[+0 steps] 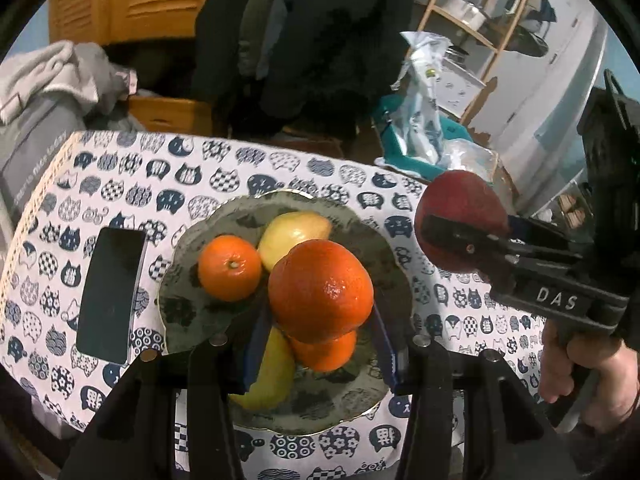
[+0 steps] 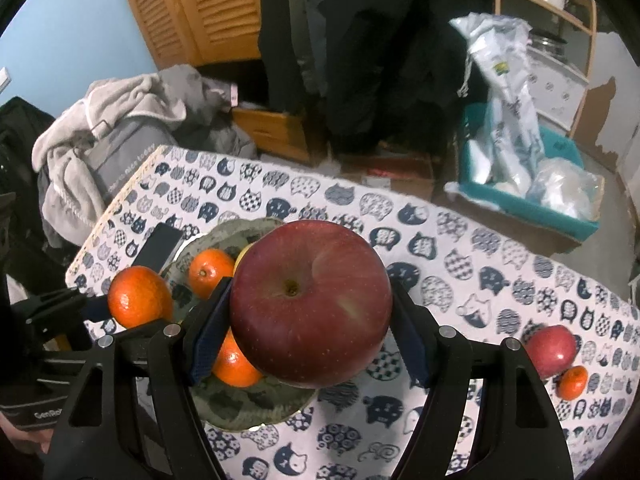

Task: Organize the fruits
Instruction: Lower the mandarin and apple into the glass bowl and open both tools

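Observation:
My left gripper (image 1: 320, 300) is shut on a big orange (image 1: 321, 290) and holds it above the grey plate (image 1: 192, 312). On the plate lie a small mandarin (image 1: 229, 267), two yellow pears (image 1: 294, 234) and another orange (image 1: 326, 352). My right gripper (image 2: 310, 308) is shut on a large red apple (image 2: 310, 304), held above the plate's right side (image 2: 240, 416); it shows at the right in the left wrist view (image 1: 460, 224). A second red apple (image 2: 552, 350) and a small mandarin (image 2: 573, 382) lie on the cloth at the right.
A black phone (image 1: 112, 296) lies left of the plate on the cat-print tablecloth (image 2: 460, 248). Beyond the table are a teal bin with bags (image 2: 528, 184), clothes on a grey bag (image 2: 108, 148), wooden furniture and a shelf.

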A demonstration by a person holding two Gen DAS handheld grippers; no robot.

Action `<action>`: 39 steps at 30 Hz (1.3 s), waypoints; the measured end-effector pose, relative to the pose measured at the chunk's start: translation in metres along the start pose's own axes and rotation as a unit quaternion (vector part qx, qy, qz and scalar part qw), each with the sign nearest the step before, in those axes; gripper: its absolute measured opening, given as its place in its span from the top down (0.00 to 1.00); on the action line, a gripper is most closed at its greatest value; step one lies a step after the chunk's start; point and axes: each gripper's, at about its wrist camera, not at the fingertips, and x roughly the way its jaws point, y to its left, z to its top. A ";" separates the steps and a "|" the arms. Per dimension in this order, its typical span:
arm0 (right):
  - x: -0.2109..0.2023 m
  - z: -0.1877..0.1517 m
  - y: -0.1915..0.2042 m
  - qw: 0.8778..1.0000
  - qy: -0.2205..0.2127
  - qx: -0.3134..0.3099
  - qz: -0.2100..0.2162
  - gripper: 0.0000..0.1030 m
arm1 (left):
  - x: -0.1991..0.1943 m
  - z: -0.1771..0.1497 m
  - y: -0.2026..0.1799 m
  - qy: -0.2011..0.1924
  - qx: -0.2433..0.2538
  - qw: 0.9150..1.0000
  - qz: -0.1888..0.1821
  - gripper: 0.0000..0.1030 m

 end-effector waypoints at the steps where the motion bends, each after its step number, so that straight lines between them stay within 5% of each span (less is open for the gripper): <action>1: 0.006 -0.001 0.002 1.000 0.006 -0.002 0.000 0.28 | 0.003 0.000 0.004 0.003 -0.004 1.000 0.001 0.53; 18: 0.065 -0.021 0.011 0.996 0.091 -0.014 0.009 0.28 | 0.041 -0.014 0.029 0.059 -0.048 0.997 0.013 0.53; 26: 0.075 -0.030 0.014 0.993 0.113 -0.021 0.009 0.28 | 0.039 -0.012 0.026 0.052 -0.039 0.998 0.021 0.51; 39: 0.047 -0.015 0.006 0.998 0.064 -0.004 0.013 0.28 | 0.030 -0.010 0.023 0.049 -0.041 0.998 0.018 0.46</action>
